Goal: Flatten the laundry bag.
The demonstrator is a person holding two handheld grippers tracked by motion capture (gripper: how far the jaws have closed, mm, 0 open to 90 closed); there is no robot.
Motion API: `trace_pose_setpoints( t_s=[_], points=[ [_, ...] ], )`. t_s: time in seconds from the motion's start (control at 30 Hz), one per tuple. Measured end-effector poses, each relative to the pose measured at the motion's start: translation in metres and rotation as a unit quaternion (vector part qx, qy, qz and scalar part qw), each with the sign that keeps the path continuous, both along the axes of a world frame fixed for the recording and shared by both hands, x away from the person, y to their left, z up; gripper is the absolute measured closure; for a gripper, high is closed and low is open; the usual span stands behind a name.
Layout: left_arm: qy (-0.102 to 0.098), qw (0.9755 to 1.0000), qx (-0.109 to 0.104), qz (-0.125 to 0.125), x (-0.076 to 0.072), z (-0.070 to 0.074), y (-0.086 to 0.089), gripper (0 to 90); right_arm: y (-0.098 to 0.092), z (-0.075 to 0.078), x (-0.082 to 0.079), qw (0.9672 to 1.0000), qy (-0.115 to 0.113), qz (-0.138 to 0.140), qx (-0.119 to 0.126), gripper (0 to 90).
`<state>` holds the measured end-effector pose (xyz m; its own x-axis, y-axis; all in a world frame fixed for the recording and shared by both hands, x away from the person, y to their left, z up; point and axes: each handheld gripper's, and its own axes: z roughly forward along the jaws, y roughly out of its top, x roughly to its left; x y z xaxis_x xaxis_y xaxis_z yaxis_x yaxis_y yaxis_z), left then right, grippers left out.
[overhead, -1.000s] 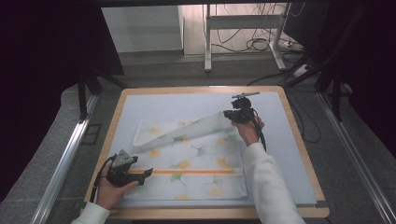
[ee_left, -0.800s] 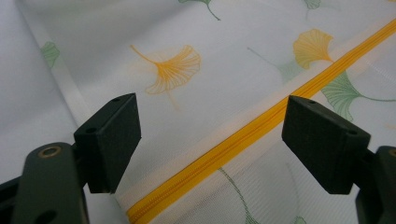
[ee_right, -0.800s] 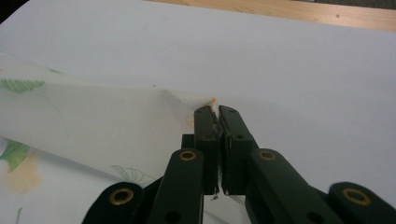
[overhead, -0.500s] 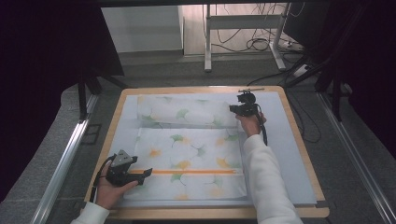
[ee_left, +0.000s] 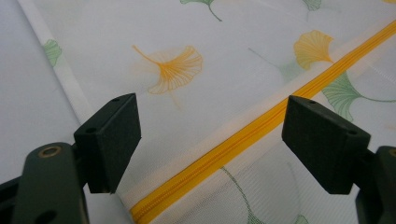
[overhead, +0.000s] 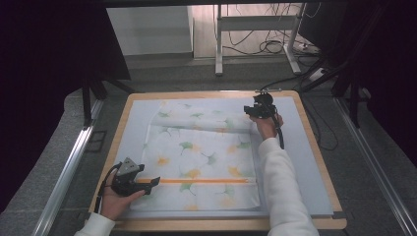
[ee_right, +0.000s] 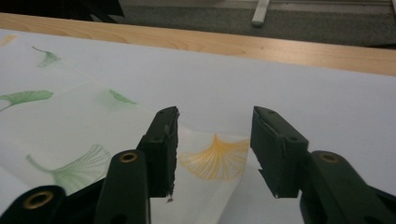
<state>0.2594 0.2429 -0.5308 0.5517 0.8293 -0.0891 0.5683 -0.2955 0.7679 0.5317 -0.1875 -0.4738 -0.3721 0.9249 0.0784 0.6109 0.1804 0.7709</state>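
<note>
- Hovering low at the far right corner of the mesh bag (overhead: 201,157), the right gripper (overhead: 257,111) has its jaws parted; they have just been opening, and the corner of the bag lies loose on the mat below and between them, no pad pressing on it.
- Seen along the right gripper's own jaws, an orange leaf print (ee_right: 215,158) sits in the gap between them, with the corner's edge running out under the right-hand jaw.
- That looks like a fresh let-go: my read is the far part of the bag was carried out here to be spread flat, and the corner was dropped where it should lie.
- Over at the near left edge, the left gripper (overhead: 147,183) waits with jaws wide apart, gripping nothing.
- The yellow zip (ee_left: 261,126) runs slantwise through the gap between its jaws, nearer the left jaw at its lower end, where the zip stops at the bag's white edge.
- Parked there, it seems placed to pin or pinch that zip end and keep the bag from sliding about.
- The bag lies flat on the pale mat (overhead: 305,162), which covers the wooden table (overhead: 322,167).
- Writing, brands, labels: none I can read, just the leaf pattern.
</note>
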Motion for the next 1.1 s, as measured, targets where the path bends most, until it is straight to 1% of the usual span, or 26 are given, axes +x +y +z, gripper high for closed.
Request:
trace_pose_setpoints(
  t_s=[0.07, 0.1, 0.13, 0.17, 0.2, 0.23, 0.27, 0.3, 0.33, 0.37, 0.43, 0.47, 0.53, 0.57, 0.6, 0.63, 0.67, 0.7, 0.73, 0.77, 0.8, 0.87, 0.9, 1.0, 1.03, 1.1],
  points=[
    [0.000, 1.0000, 0.000, 0.000, 0.000, 0.000, 0.000, 19.3, 0.000, 0.003, -0.003, 1.0000, -0.004, 0.005, 0.001, 50.5],
    [0.000, 1.0000, 0.001, -0.001, 0.000, 0.000, -0.001, 19.3, 0.001, 0.008, -0.011, 0.9996, -0.011, 0.025, 0.007, 51.3],
    [0.000, 1.0000, 0.002, -0.001, 0.000, 0.000, -0.001, 19.3, 0.001, 0.011, -0.016, 0.9991, -0.011, 0.040, 0.012, 53.0],
    [-0.001, 1.0000, 0.003, -0.002, -0.001, 0.000, -0.002, 19.3, 0.001, 0.011, -0.016, 0.9991, -0.011, 0.040, 0.012, 53.0],
    [-0.001, 1.0000, 0.002, -0.002, -0.001, 0.000, -0.002, 19.3, 0.005, 0.015, -0.026, 0.9972, -0.010, 0.072, 0.018, 57.1],
    [-0.002, 1.0000, 0.003, -0.002, -0.001, 0.001, -0.003, 19.3, 0.007, 0.017, -0.031, 0.9959, -0.010, 0.088, 0.018, 59.7],
    [-0.002, 1.0000, 0.003, -0.002, -0.001, 0.001, -0.003, 19.3, 0.007, 0.017, -0.031, 0.9959, -0.010, 0.088, 0.018, 59.7],
    [-0.002, 1.0000, 0.003, -0.003, -0.001, 0.001, -0.004, 19.3, 0.013, 0.019, -0.041, 0.9927, -0.007, 0.119, 0.012, 67.1],
    [-0.002, 1.0000, 0.003, -0.003, -0.001, 0.001, -0.004, 19.3, 0.013, 0.019, -0.041, 0.9927, -0.007, 0.119, 0.012, 67.1],
    [-0.001, 1.0000, 0.004, -0.003, -0.001, 0.001, -0.004, 19.3, 0.018, 0.020, -0.050, 0.9891, 0.005, 0.147, 0.004, 76.6],
    [-0.001, 1.0000, 0.004, -0.003, -0.001, 0.001, -0.004, 19.3, 0.024, 0.019, -0.056, 0.9850, 0.016, 0.172, -0.002, 82.8],
    [-0.001, 1.0000, 0.004, -0.003, -0.001, 0.001, -0.004, 19.3, 0.027, 0.018, -0.059, 0.9830, 0.020, 0.183, -0.006, 84.9],
    [-0.001, 1.0000, 0.004, -0.002, -0.001, 0.001, -0.004, 19.3, 0.033, 0.014, -0.063, 0.9800, 0.028, 0.197, -0.009, 87.2],
    [-0.001, 1.0000, 0.004, -0.002, -0.001, 0.001, -0.004, 19.2, 0.035, 0.012, -0.064, 0.9788, 0.031, 0.202, -0.012, 87.9],
    [-0.001, 1.0000, 0.004, -0.002, -0.001, 0.001, -0.004, 19.2, 0.035, 0.012, -0.064, 0.9788, 0.031, 0.202, -0.012, 87.9],
    [-0.001, 1.0000, 0.005, -0.003, -0.001, 0.001, -0.004, 19.2, 0.039, 0.008, -0.064, 0.9772, 0.038, 0.208, -0.014, 88.7],
    [-0.001, 1.0000, 0.005, -0.003, -0.001, 0.001, -0.004, 19.3, 0.039, 0.008, -0.064, 0.9772, 0.038, 0.208, -0.014, 88.7],
    [-0.001, 1.0000, 0.005, -0.002, -0.001, 0.001, -0.004, 19.2, 0.044, 0.004, -0.064, 0.9761, 0.045, 0.212, -0.017, 88.9],
    [-0.001, 1.0000, 0.004, -0.002, -0.001, 0.001, -0.004, 19.2, 0.044, 0.004, -0.064, 0.9761, 0.045, 0.212, -0.017, 88.9],
    [-0.001, 1.0000, 0.003, -0.002, -0.001, 0.000, -0.004, 19.2, 0.049, 0.000, -0.062, 0.9750, 0.048, 0.216, -0.023, 89.0],
    [-0.001, 1.0000, 0.003, -0.002, -0.001, 0.000, -0.004, 19.3, 0.049, 0.000, -0.062, 0.9750, 0.048, 0.216, -0.023, 89.0],
    [-0.001, 1.0000, 0.003, -0.002, -0.001, 0.000, -0.004, 19.2, 0.054, -0.004, -0.061, 0.9735, 0.054, 0.220, -0.027, 89.1],
    [-0.001, 1.0000, 0.002, -0.002, -0.001, 0.000, -0.004, 19.2, 0.059, -0.009, -0.059, 0.9726, 0.059, 0.223, -0.033, 89.1],
    [-0.001, 1.0000, 0.001, -0.002, -0.001, 0.001, -0.004, 19.2, 0.063, -0.013, -0.057, 0.9721, 0.063, 0.223, -0.037, 89.1],
    [-0.002, 1.0000, 0.001, -0.003, -0.001, 0.001, -0.004, 19.2, 0.066, -0.017, -0.054, 0.9720, 0.066, 0.221, -0.045, 89.1],
    [-0.002, 1.0000, 0.001, -0.003, -0.001, 0.001, -0.004, 19.2, 0.067, -0.022, -0.051, 0.9730, 0.071, 0.214, -0.051, 89.1]
  ],
)
